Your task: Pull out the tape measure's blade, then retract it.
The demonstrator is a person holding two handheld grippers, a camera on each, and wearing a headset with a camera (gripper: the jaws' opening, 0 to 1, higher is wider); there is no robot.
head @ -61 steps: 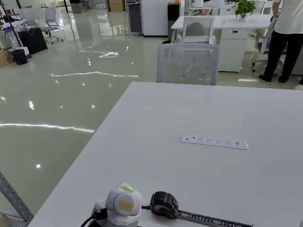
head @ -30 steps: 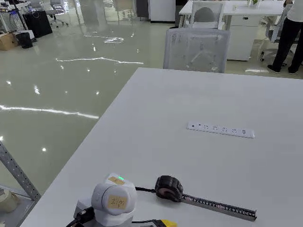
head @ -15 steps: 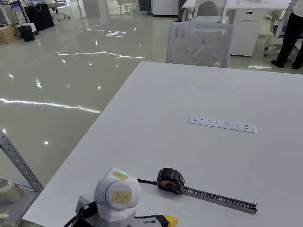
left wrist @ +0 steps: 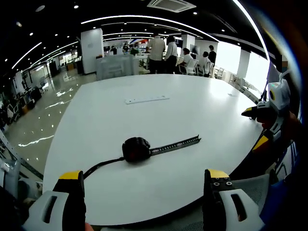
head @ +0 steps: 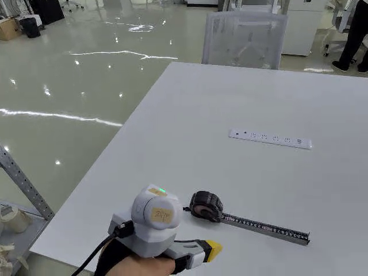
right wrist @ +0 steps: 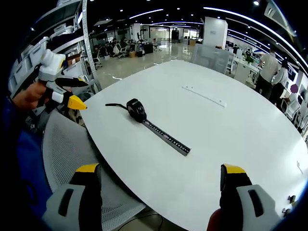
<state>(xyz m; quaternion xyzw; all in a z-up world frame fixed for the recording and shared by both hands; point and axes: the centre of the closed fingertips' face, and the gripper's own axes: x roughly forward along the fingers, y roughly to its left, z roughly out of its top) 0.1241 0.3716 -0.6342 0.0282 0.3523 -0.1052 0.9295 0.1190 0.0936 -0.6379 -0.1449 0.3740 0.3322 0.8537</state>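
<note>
White desk, round-ended in both gripper views, runs ahead of both pairs of fingers. Mesh chair at its far end in the head view. The right gripper view adds a second mesh seat just below the near desk edge, beside its left finger.

Left gripper: fingers wide, nothing between them. Head view shows a gloved hand holding it at the near edge.

Right gripper: fingers wide, holding nothing, off the desk edge, well apart from the left gripper.

Power strip lies flat, far beyond the fingers.

Tape measure, black case, rests on the desk ahead of the left fingers, untouched. Blade is out, flat on the desk, pointing toward the right gripper. Black cord trails from the case toward the left finger; clearest in the left gripper view.
</note>
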